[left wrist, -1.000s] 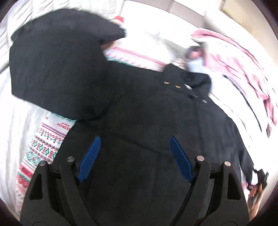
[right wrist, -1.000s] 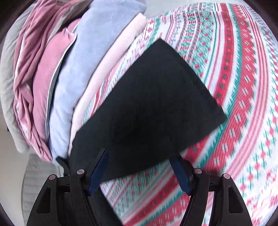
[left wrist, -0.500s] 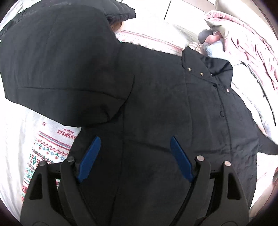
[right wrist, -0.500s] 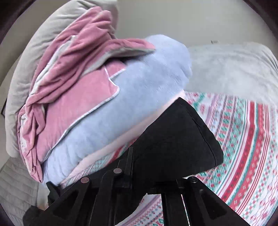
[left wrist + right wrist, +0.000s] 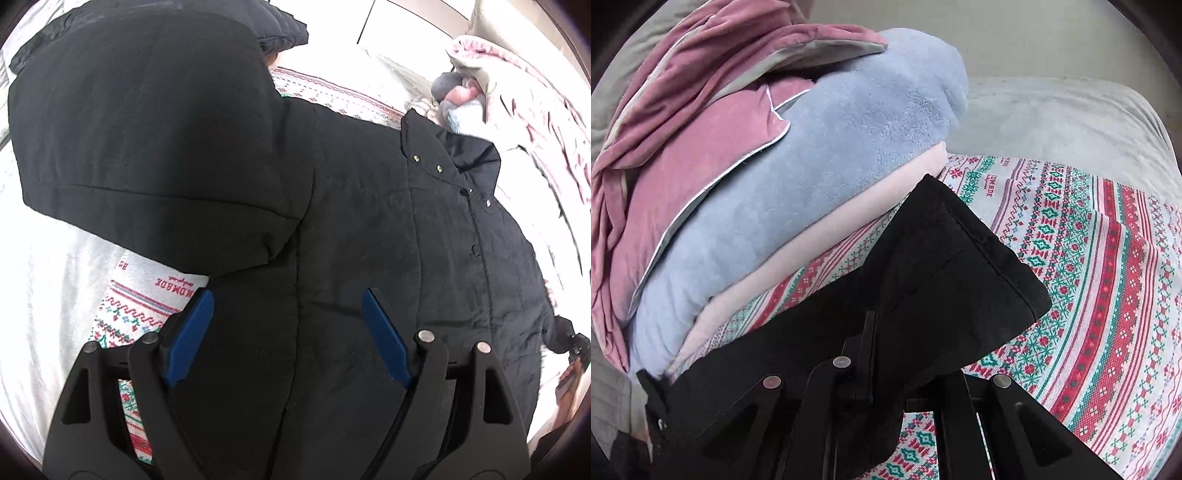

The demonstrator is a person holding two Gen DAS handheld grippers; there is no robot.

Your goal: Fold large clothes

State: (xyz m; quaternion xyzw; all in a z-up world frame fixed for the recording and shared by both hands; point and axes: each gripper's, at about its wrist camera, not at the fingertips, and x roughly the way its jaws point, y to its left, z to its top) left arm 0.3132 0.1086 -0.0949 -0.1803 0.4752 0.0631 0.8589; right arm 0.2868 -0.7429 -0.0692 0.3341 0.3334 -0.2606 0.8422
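- Your left gripper (image 5: 286, 338) hangs over the black jacket (image 5: 369, 240) with its blue pads (image 5: 190, 334) spread wide, nothing between them.
- The jacket lies front-up on the patterned blanket (image 5: 133, 314), snaps (image 5: 439, 168) closed along the placket — one sleeve (image 5: 147, 140) folded across at upper left.
- Your right gripper (image 5: 866, 369) is clamped on the jacket's other sleeve (image 5: 945, 280), its cuff end lifted off the blanket (red and green knit print).
- Left of that sleeve sits a stack of folded clothes (image 5: 812, 155) — pink, light blue, pale pink.
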